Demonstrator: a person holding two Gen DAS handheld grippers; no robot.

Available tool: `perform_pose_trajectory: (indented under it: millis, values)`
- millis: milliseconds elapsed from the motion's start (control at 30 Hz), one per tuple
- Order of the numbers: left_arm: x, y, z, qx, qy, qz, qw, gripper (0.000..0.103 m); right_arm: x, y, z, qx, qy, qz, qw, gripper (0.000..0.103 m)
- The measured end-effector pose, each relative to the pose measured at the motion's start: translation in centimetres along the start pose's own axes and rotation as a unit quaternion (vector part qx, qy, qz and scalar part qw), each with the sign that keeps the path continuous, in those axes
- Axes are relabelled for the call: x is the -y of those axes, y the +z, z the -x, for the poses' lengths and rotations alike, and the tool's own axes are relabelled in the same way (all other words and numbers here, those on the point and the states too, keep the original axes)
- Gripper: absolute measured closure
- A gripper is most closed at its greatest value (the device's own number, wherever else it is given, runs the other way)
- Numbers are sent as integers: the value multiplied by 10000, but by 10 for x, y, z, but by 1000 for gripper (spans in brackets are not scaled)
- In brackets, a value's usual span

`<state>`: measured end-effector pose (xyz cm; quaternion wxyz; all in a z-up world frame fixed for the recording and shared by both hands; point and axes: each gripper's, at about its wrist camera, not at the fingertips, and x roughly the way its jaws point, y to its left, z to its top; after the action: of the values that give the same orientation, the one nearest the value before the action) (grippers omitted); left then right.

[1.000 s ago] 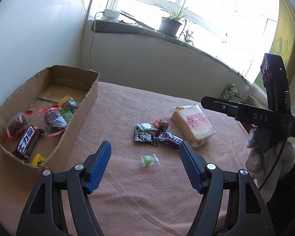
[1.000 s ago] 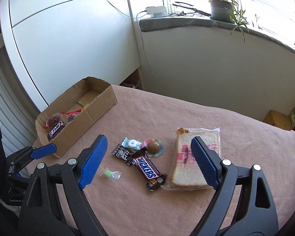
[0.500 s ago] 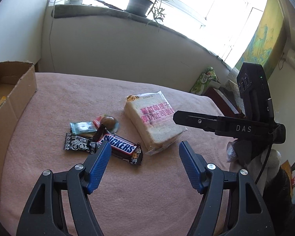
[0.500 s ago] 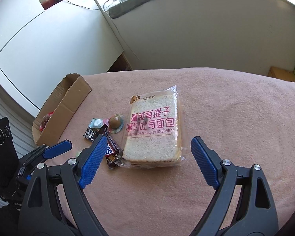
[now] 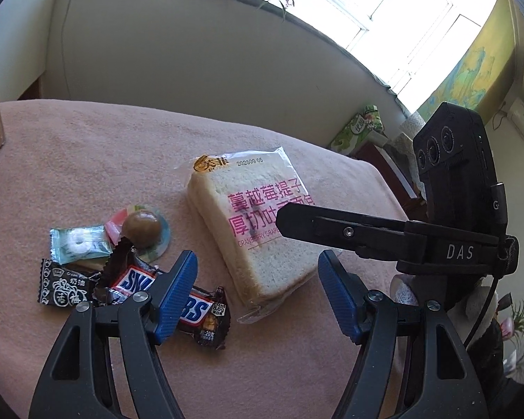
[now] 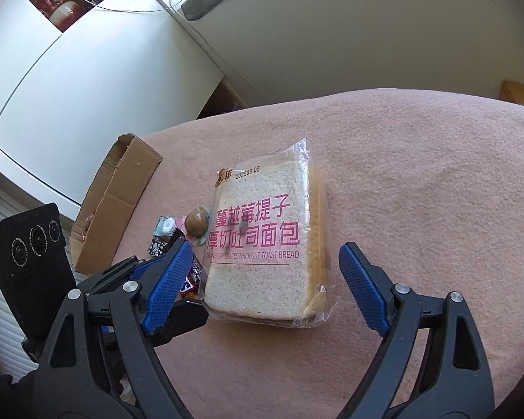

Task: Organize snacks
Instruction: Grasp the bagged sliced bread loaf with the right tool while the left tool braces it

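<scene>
Both tongs stand apart, gripping nothing — the right tongs (image 6: 262,288) straddle the near end of the bagged toast bread (image 6: 262,244) lying flat on the pink-covered bench (image 6: 419,192), the left tongs (image 5: 256,289) just beside its corner, over the Snickers bar (image 5: 164,296).

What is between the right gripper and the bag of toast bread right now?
Nothing visible. The right gripper is open, its fingers straddling the near end of the toast bread bag. The left gripper is also close at the bag's left edge, beside the Snickers bar, so the two could crowd each other.
</scene>
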<state>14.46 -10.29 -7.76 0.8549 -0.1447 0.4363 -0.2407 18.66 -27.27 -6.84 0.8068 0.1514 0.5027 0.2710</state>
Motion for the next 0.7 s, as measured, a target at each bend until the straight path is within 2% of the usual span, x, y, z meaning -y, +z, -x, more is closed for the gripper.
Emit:
perform_pose_trajectory:
  millis: [33,133,200,267,367,467,700]
  values:
    - [2,0,-1,-31,-15,6,10000,31,1,1,-1,-15,6,3,10000,14]
    - [2,2,-7,-101,-67,67,9999,31,1,2,-5,-87,23,21,10000,25]
    - [3,4,-10,-127,-85,84,9998,32,2,2,-7,-108,-19,25,9999,28]
    - [5,5,-12,-146,-125,86,9998,32,3,2,-8,-123,-15,35,9999,35]
    - [9,6,-17,-130,-129,42,9998,37,5,2,-7,-124,-30,24,9999,43]
    - [16,9,-19,-98,-92,-60,9999,39,9,3,-4,-96,44,-44,9999,47]
    - [21,15,-24,-60,-56,-179,9998,40,3,1,2,-46,-3,3,10000,48]
